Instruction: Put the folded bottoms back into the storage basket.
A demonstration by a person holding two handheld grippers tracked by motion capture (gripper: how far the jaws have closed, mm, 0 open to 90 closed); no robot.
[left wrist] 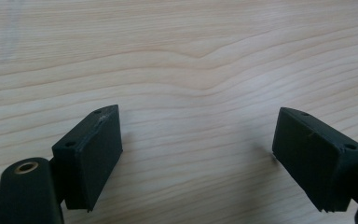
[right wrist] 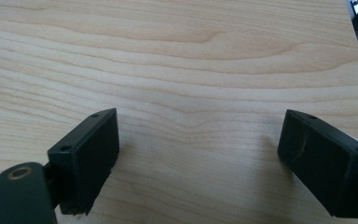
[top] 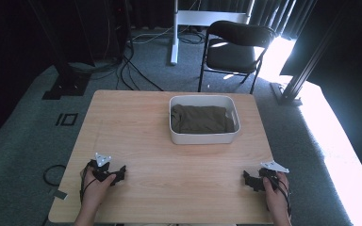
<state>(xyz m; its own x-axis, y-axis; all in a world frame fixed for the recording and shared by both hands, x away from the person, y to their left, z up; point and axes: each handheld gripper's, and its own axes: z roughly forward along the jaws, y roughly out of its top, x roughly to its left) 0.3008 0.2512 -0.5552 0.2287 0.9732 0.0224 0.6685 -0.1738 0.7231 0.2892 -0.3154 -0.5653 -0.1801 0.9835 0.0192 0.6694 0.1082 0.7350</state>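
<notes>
Both tools rest low at the near edge of the wooden surface: left tool and right tool, each gaping wide and empty. Well beyond them, a white bin holds what seems a folded dark cloth.

Table near half bare, wide lane between left gripper and right gripper. Only obstacle: bin with cloth, far centre-right.
</notes>
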